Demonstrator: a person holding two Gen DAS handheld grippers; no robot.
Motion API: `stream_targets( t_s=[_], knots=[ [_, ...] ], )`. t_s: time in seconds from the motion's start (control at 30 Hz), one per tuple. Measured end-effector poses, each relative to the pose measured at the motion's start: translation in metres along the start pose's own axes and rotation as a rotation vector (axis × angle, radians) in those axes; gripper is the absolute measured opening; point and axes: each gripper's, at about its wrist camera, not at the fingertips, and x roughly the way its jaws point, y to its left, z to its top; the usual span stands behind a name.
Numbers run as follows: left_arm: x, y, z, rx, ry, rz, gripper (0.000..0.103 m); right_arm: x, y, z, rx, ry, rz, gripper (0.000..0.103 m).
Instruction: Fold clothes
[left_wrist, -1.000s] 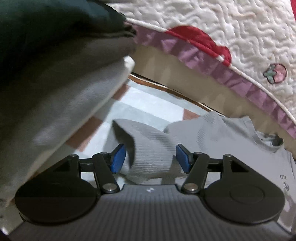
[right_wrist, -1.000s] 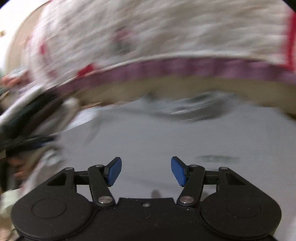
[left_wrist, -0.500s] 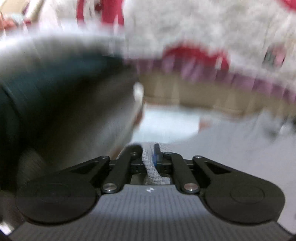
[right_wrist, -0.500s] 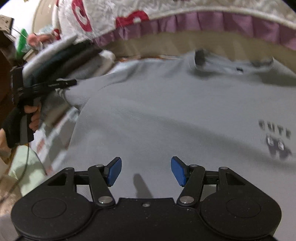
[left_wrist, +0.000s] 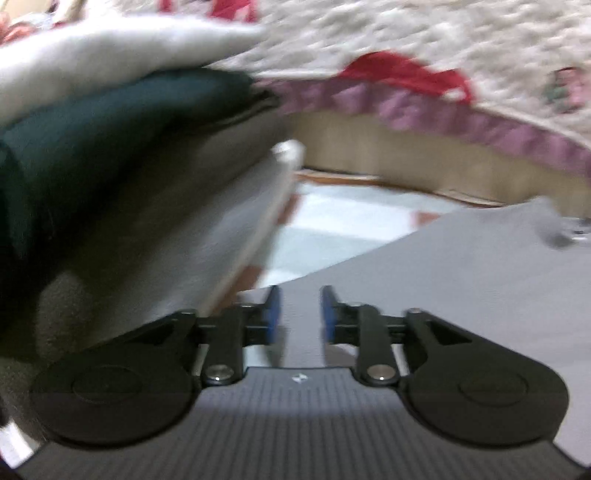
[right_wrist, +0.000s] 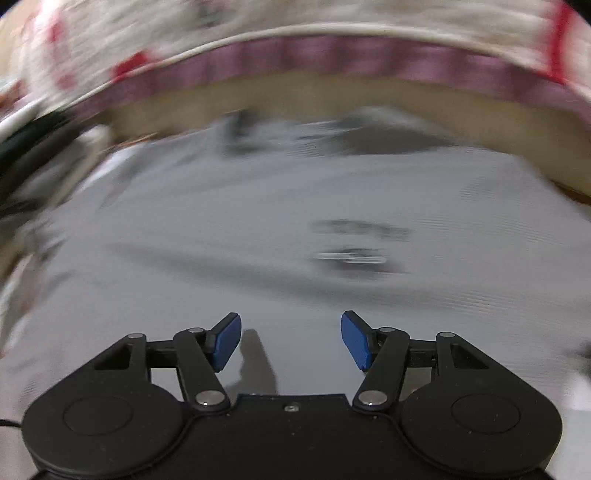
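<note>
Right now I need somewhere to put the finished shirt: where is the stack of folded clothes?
The stack of folded clothes fills the left wrist view's left side, beside the grey shirt and below the quilt.

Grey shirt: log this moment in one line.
shirt: spread flat below quilt | left tool: opening, nothing gripped | right tool: open over shirt | folded pile: left

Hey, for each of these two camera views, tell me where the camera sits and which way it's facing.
Left wrist: sits on the left gripper, looking down along its opening jaws over the grey shirt, beside a stack of folded clothes; only its fingers show.
Right wrist: sits on the right gripper, jaws open, angled down over the shirt's front; only its fingers show.
Shared: shirt, quilt.
</note>
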Motion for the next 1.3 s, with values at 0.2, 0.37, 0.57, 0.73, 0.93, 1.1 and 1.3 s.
stream_targets(
  t_s=[0.2,0.37,0.57,0.73,0.93,1.1,1.3],
  knots=[
    [0.009,-0.049,-0.021,0.041,0.117,-0.184,0.040,-0.048,-0.097,-0.025,0.313,-0.093,-0.279,0.064],
    [-0.016,-0.062,-0.048,0.033,0.185,-0.238,0.048,-0.104,-0.115,-0.054,0.358,-0.123,-0.180,0.060],
    [-0.049,-0.046,-0.087,-0.001,0.301,-0.282,0.050,-0.155,-0.101,-0.112,0.354,0.035,-0.063,0.046],
    [-0.069,-0.002,-0.116,-0.306,0.448,-0.411,0.052,-0.186,-0.090,-0.165,0.415,0.092,0.015,0.057],
    [-0.089,-0.001,-0.119,-0.370,0.589,-0.480,0.053,-0.191,-0.100,-0.189,0.495,0.080,0.061,0.060],
    [-0.144,-0.012,-0.121,-0.255,0.608,-0.442,0.054,-0.213,-0.094,-0.209,0.551,0.059,0.136,0.060],
    [-0.193,-0.016,-0.145,-0.232,0.636,-0.476,0.058,-0.254,-0.081,-0.232,0.576,0.007,0.128,0.060]
  ],
)
